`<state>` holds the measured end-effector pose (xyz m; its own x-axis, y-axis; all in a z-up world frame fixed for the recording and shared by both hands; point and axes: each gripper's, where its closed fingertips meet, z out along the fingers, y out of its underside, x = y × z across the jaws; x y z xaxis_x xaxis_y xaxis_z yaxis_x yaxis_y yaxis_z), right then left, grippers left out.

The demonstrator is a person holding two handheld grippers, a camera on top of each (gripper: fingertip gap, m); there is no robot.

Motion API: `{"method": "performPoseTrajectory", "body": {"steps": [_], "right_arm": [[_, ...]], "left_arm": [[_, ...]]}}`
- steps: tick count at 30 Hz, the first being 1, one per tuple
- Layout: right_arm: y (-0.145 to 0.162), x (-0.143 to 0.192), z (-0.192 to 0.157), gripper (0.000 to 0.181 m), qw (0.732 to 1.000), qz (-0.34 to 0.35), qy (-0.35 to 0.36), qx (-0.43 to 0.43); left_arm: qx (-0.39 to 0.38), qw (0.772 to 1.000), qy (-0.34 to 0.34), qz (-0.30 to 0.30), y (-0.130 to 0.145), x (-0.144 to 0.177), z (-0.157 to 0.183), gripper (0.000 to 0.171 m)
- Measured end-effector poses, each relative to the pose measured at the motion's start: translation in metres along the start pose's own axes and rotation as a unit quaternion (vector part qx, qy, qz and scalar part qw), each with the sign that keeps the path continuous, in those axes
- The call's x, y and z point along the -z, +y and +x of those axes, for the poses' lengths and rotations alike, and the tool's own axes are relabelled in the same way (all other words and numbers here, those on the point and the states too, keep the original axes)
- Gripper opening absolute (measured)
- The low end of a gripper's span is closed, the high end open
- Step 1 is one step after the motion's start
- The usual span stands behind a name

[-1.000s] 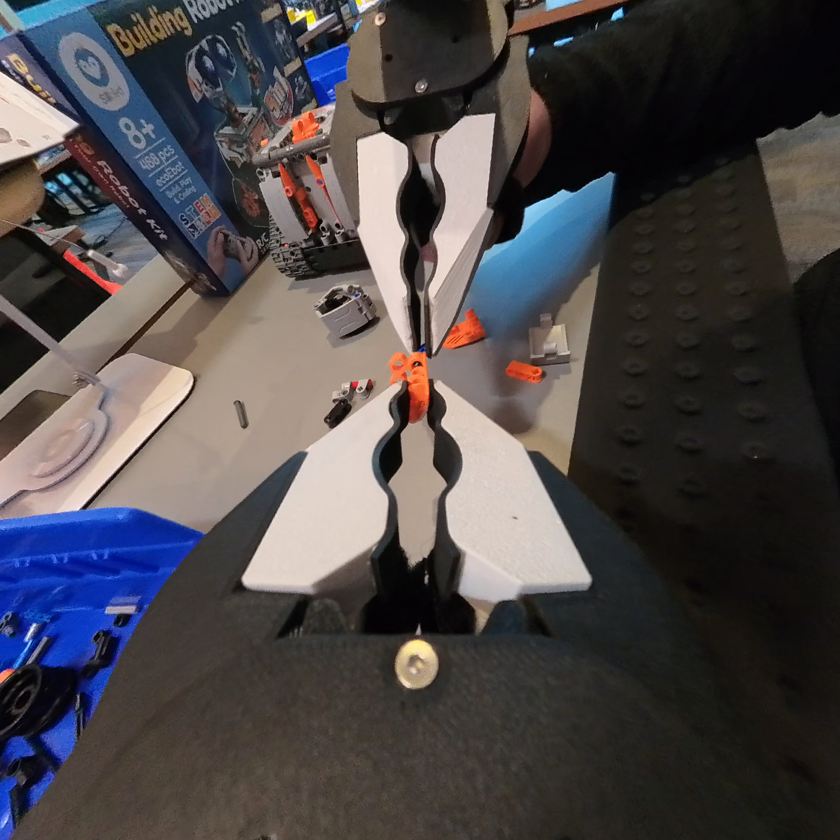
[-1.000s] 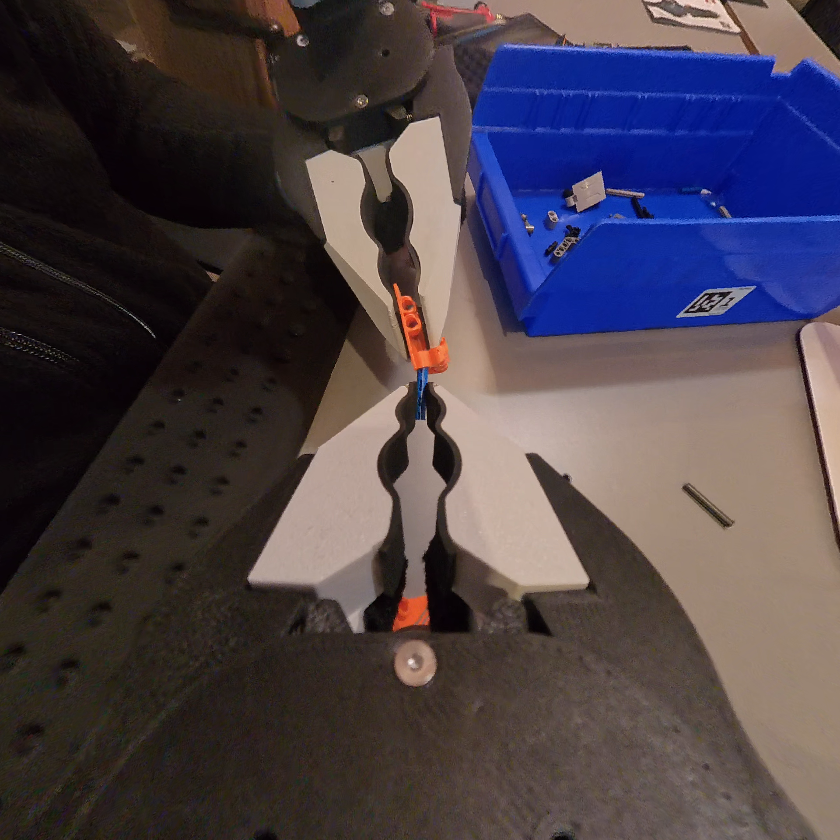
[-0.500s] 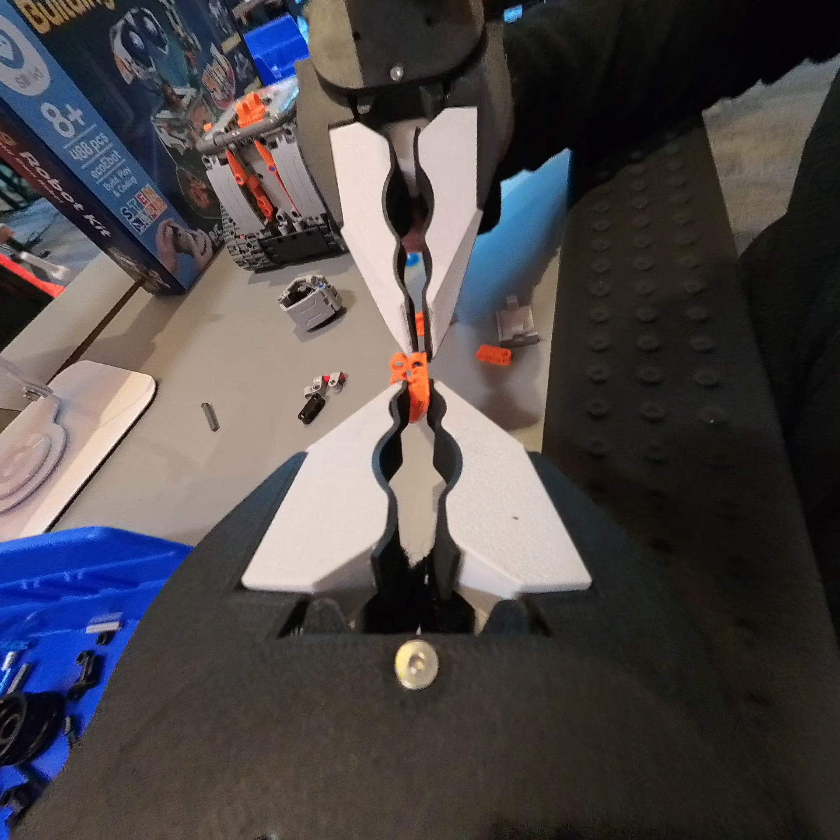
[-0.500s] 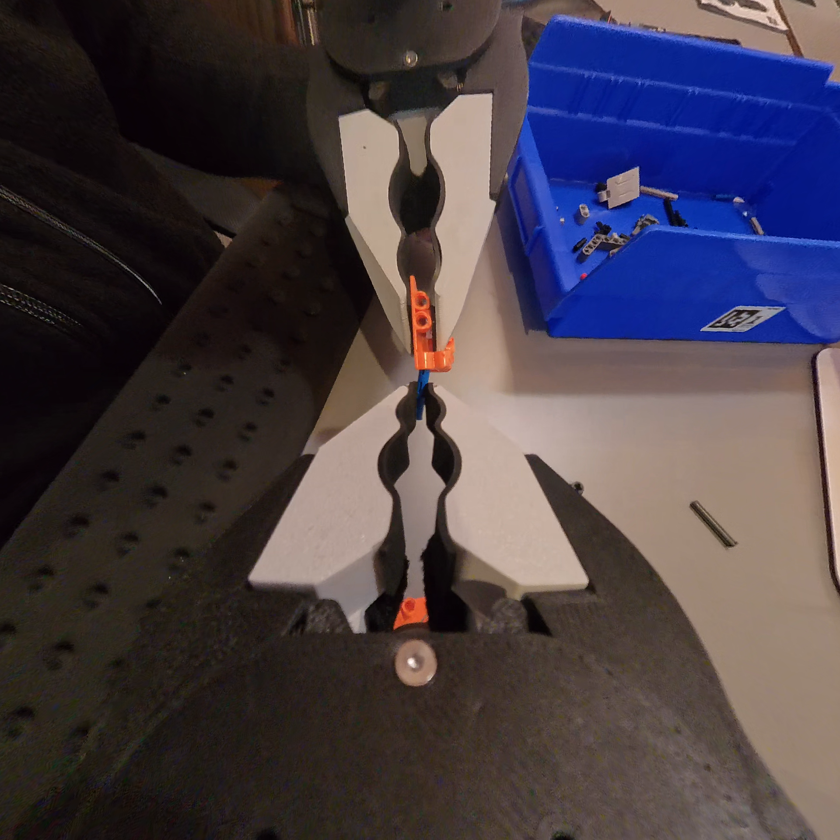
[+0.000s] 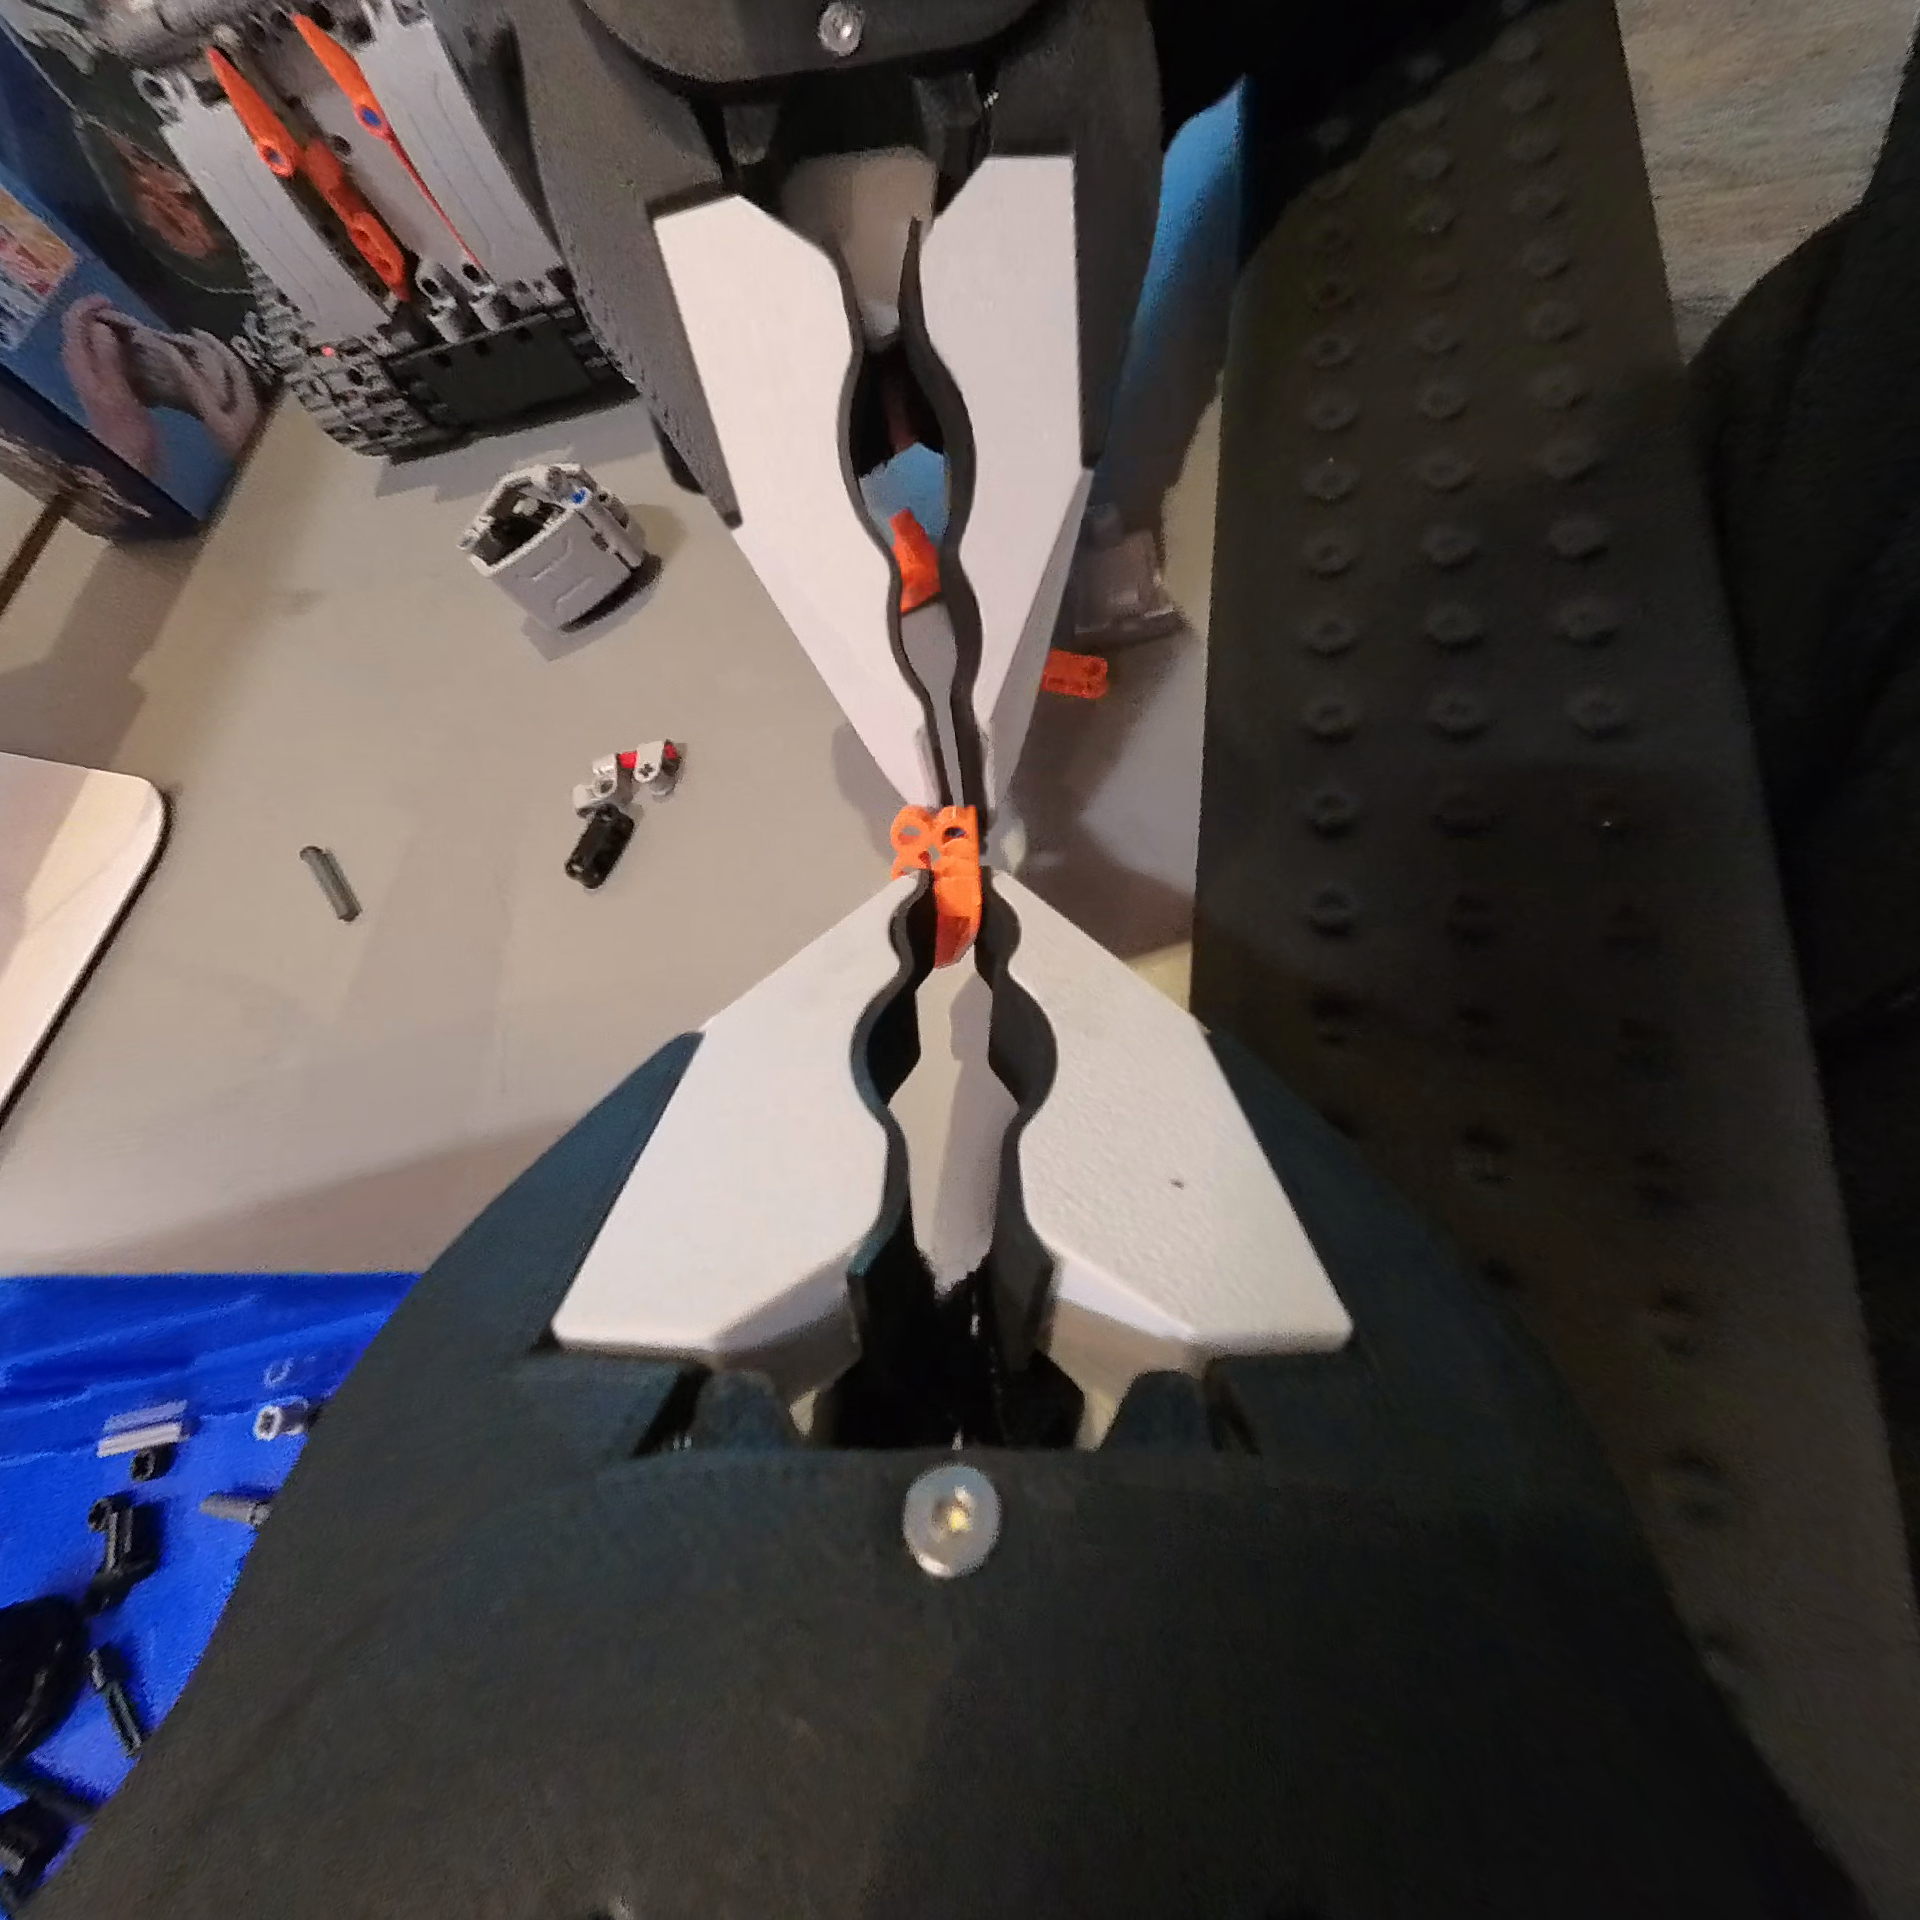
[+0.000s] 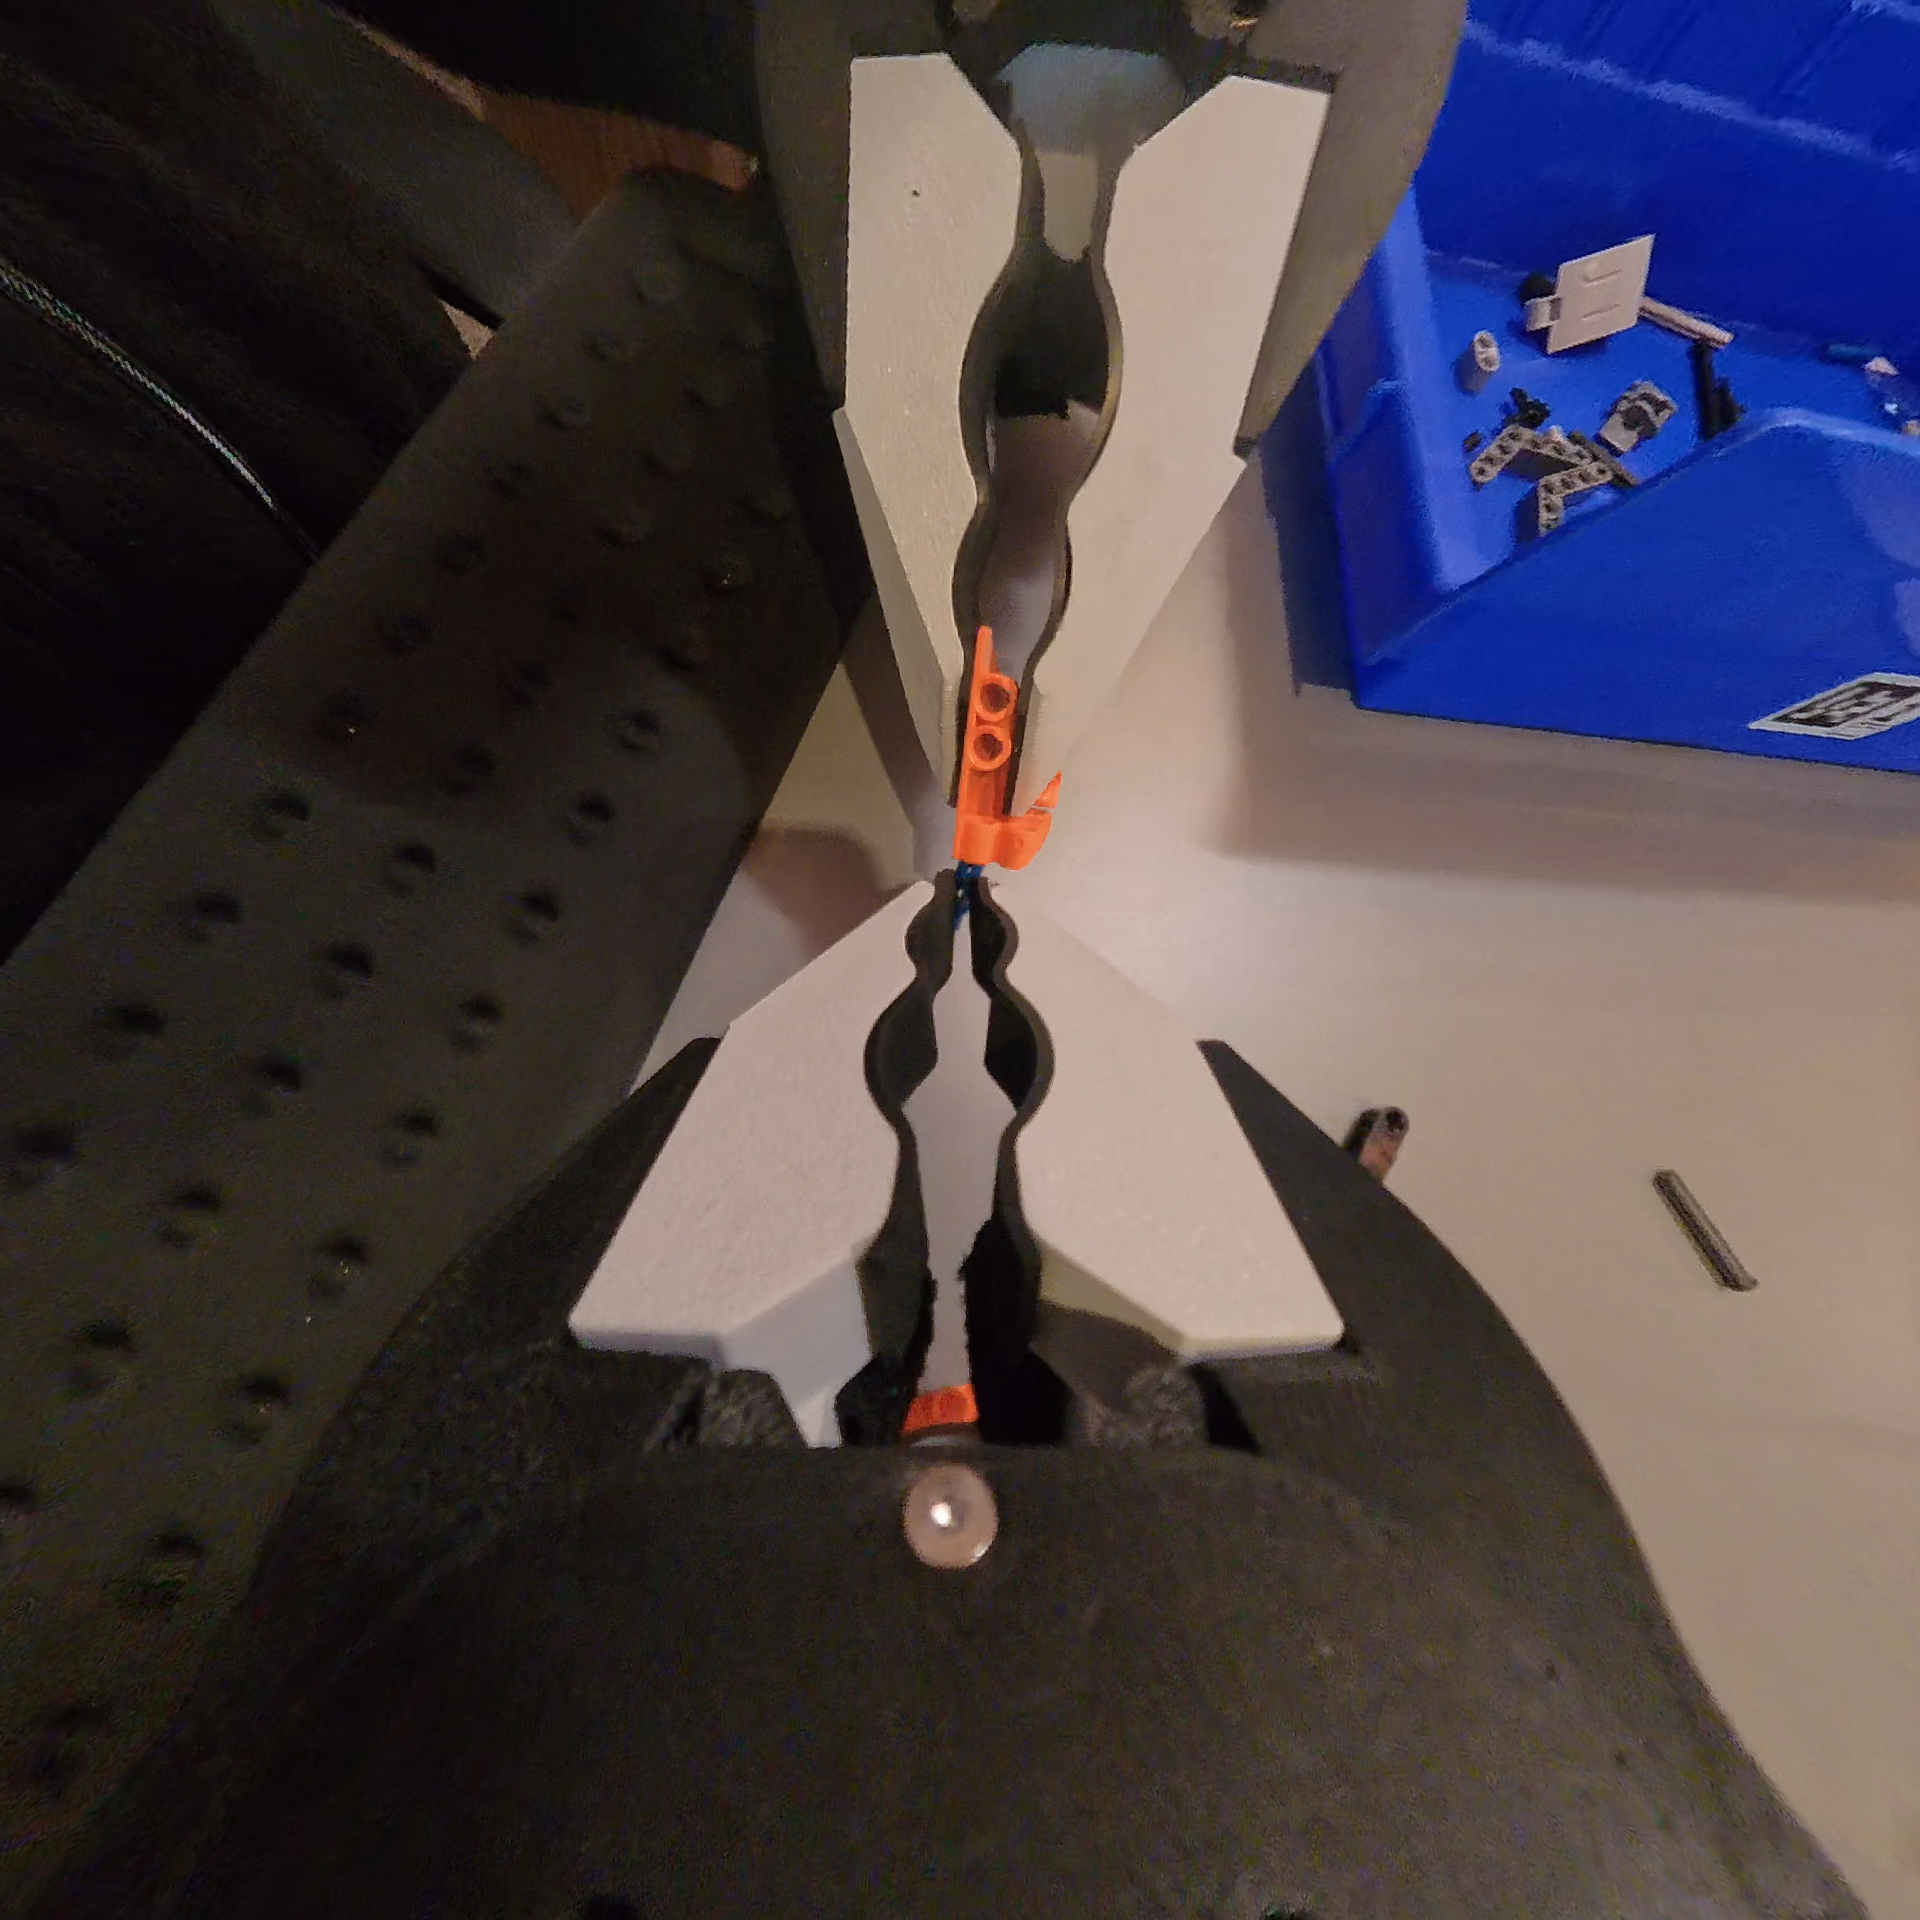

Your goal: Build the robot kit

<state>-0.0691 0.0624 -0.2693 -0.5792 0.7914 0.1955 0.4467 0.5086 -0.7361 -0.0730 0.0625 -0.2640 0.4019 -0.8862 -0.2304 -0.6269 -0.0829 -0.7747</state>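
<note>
My left gripper (image 5: 951, 894) is shut on a small orange connector piece (image 5: 940, 883) with holes, held above the grey table. My right gripper (image 6: 961, 899) faces it tip to tip and is shut on a thin blue pin (image 6: 962, 906). In the right wrist view the blue pin's end touches the bottom of the orange connector (image 6: 989, 758) in the left gripper (image 6: 992, 800). In the left wrist view the right gripper (image 5: 961, 795) comes down from above, and the pin is hidden behind the orange piece.
A blue bin (image 6: 1662, 623) of small parts stands beside the left gripper. A tracked robot model (image 5: 395, 260), a grey block (image 5: 551, 551), loose small parts (image 5: 623, 790), a black axle (image 5: 330, 883) and orange pieces (image 5: 1075, 675) lie on the table. A black perforated mat (image 5: 1507, 831) borders it. The grippers are tip to tip, or close to it. From either gripper's tips it is about 15 cm to the grey block (image 5: 551, 551).
The two grippers have moved closer together, and both stay shut. The blue pin's tip now meets the orange connector.
</note>
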Motion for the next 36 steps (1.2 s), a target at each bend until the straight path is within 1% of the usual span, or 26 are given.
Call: {"method": "performPoseTrajectory", "body": {"steps": [4,8,11,14,16,17,19,20,23,26,28,32,34,36], "right_arm": [[0.006,-0.008,-0.005,0.0,1.0,-0.017,-0.011,0.004],[0.012,-0.011,-0.005,0.0,0.999,-0.029,-0.017,-0.004],[0.009,-0.01,-0.005,0.0,0.999,-0.024,-0.024,-0.014],[0.015,-0.013,-0.004,0.0,0.998,-0.036,-0.026,-0.032],[0.017,-0.011,-0.003,0.0,0.997,-0.046,-0.026,-0.049],[0.018,-0.009,-0.001,0.007,0.997,-0.053,-0.022,-0.059],[0.022,-0.002,0.003,0.011,0.994,-0.067,-0.013,-0.082],[0.025,0.001,0.003,0.016,0.992,-0.076,-0.017,-0.095],[0.035,0.002,-0.001,0.016,0.988,-0.103,-0.029,-0.113],[0.04,-0.003,-0.008,0.013,0.984,-0.128,-0.041,-0.114],[0.039,-0.006,-0.009,0.005,0.984,-0.123,-0.042,-0.118],[0.036,-0.011,-0.002,0.002,0.986,-0.109,-0.021,-0.122],[0.035,-0.013,0.004,0.001,0.987,-0.107,0.001,-0.117],[0.037,-0.012,0.007,0.002,0.986,-0.105,0.006,-0.128]], "left_arm": [[-0.003,0.999,0.018,-0.032,0.007,-0.005,0.004,0.004],[-0.005,0.998,0.018,-0.06,0.015,-0.009,0.003,0.004],[0.005,0.998,0.015,-0.068,0.02,-0.009,0.001,0.004],[0.014,0.998,0.022,-0.065,0.02,-0.011,0.005,0.004],[0.014,0.997,0.011,-0.08,0.025,-0.01,0.002,0.004],[0.018,0.996,0.01,-0.082,0.027,-0.009,0.001,0.004],[0.029,0.997,0.008,-0.072,0.025,-0.005,0.0,0.004],[0.031,0.997,0.008,-0.071,0.025,-0.003,0.001,0.004],[0.038,0.995,0.018,-0.092,0.033,-0.004,0.005,0.004],[0.047,0.995,0.016,-0.085,0.031,-0.008,0.002,0.004],[0.048,0.995,0.023,-0.084,0.029,-0.01,0.004,0.004],[0.04,0.995,0.048,-0.08,0.018,-0.021,0.014,0.004],[0.038,0.995,0.049,-0.075,0.012,-0.028,0.016,0.004],[0.036,0.995,0.047,-0.077,0.01,-0.03,0.017,0.004]]}}
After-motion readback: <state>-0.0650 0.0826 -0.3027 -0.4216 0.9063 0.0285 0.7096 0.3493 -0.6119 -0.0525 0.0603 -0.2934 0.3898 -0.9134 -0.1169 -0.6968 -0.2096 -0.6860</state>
